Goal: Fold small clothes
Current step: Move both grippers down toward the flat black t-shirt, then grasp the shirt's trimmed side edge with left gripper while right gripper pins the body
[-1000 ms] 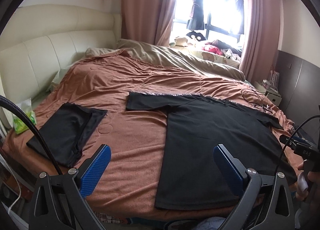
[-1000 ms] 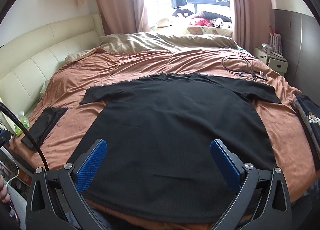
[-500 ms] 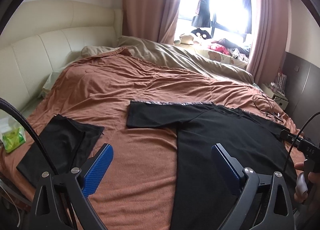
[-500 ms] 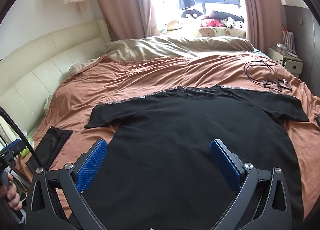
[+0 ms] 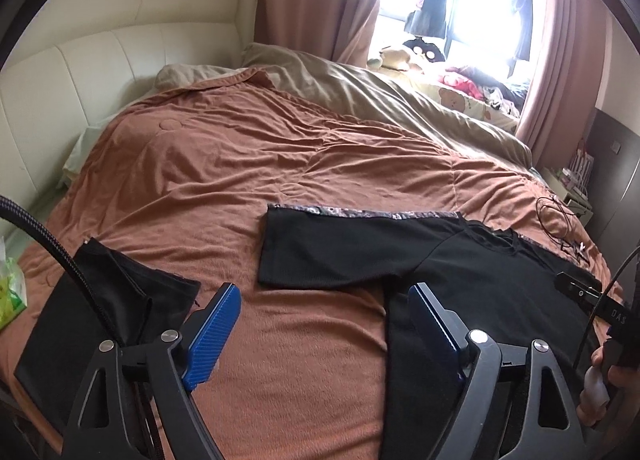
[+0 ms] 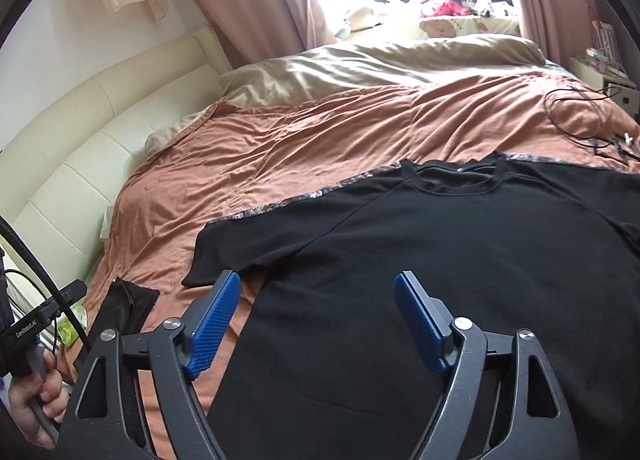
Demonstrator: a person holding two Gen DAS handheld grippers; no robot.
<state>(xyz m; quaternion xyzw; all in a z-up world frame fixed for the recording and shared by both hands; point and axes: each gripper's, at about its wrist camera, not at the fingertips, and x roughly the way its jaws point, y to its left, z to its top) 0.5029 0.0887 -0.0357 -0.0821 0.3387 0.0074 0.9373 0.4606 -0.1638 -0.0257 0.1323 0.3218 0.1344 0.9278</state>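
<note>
A black T-shirt (image 5: pixel 472 272) (image 6: pixel 440 244) lies flat on the brown bedspread (image 5: pixel 240 164) (image 6: pixel 320 128), collar toward the window, one sleeve spread to the left. My left gripper (image 5: pixel 324 296) hovers over the bedspread beside the shirt's left side edge; its jaws are closing with nothing between the blue pads. Above the shirt's body, below the left sleeve, my right gripper (image 6: pixel 318 284) hangs with closing jaws, and no cloth is pinched. A folded black garment (image 5: pixel 104 308) (image 6: pixel 124 308) rests at the bed's left side.
A cream padded headboard (image 5: pixel 80 72) runs along the left. A beige duvet (image 5: pixel 380 100) is bunched at the far side under the window. Black cables (image 5: pixel 560 220) (image 6: pixel 580 120) lie on the bed's right. A green packet (image 5: pixel 10 292) sits beside the bed at the left.
Both grippers have moved forward over the bed, so the shirt's collar and sleeve look closer. Both pairs of blue pads stand a little narrower than before.
</note>
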